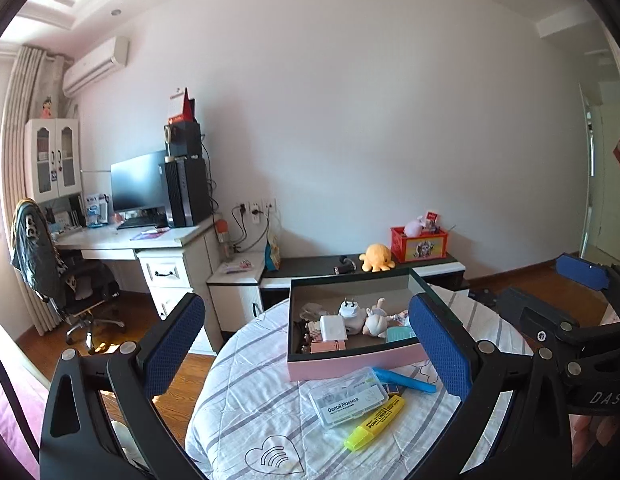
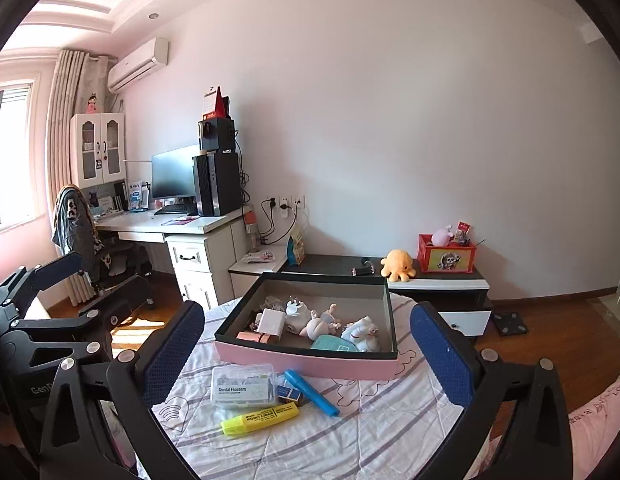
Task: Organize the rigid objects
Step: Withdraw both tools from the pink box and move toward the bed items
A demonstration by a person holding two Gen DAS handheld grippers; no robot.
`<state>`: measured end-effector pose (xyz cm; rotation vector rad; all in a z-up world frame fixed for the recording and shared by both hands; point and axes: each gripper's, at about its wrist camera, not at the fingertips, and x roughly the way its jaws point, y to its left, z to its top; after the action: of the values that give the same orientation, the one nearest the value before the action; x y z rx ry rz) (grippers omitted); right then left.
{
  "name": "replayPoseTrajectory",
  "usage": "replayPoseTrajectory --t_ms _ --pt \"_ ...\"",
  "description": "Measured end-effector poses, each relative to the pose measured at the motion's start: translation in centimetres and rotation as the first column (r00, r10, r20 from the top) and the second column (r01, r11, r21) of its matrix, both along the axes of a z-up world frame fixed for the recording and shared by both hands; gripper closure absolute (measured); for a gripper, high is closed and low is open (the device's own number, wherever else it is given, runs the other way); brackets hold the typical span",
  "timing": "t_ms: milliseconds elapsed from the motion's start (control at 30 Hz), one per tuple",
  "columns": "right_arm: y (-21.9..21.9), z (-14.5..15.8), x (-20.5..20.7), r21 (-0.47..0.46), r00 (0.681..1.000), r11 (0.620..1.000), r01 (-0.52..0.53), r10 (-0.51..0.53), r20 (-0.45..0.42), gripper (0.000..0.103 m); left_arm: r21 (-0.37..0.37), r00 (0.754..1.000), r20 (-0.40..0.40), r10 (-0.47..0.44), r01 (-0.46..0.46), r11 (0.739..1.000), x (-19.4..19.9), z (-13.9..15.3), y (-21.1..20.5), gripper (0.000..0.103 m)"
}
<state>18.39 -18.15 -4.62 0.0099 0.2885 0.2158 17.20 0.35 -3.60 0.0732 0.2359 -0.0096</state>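
Floss case, yellow highlighter, blue pen lying on quilt before pink tray. Left gripper, right gripper: jaws apart, holding nothing.

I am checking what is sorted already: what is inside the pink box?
Inside the pink box: a white charger, a plug, small figurines and a teal card. Its near wall hides the floor behind it.

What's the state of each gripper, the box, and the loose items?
Left gripper: open, empty.
Right gripper: open, empty.
Box: lidless, partly filled.
Floss case: closed, outside box.
Highlighter: capped, lying flat.
Blue pen: lying outside box.
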Motion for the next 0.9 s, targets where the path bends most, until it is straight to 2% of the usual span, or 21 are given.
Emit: replayPoseTrajectory --t_ms 167,467,900 --pt "0.1 1.2 -5.0 0.0 0.998 1.0 0.021 -0.021 0.051 0.0 -0.017 0.999 0.054 0.004 -0.003 1.0 -4.8 1.2 0.2 0.0" --pt "0.4 2.7 -9.8 -0.01 0.993 0.999 0.043 -0.042 0.108 0.0 -0.031 0.993 0.122 0.003 0.001 1.0 -9.9 2.5 0.5 0.0" --pt "0.2 2.8 -11.4 -0.013 0.991 0.999 0.049 -0.047 0.125 0.0 -0.03 0.989 0.149 0.012 -0.007 1.0 -10.9 2.8 0.0 0.0"
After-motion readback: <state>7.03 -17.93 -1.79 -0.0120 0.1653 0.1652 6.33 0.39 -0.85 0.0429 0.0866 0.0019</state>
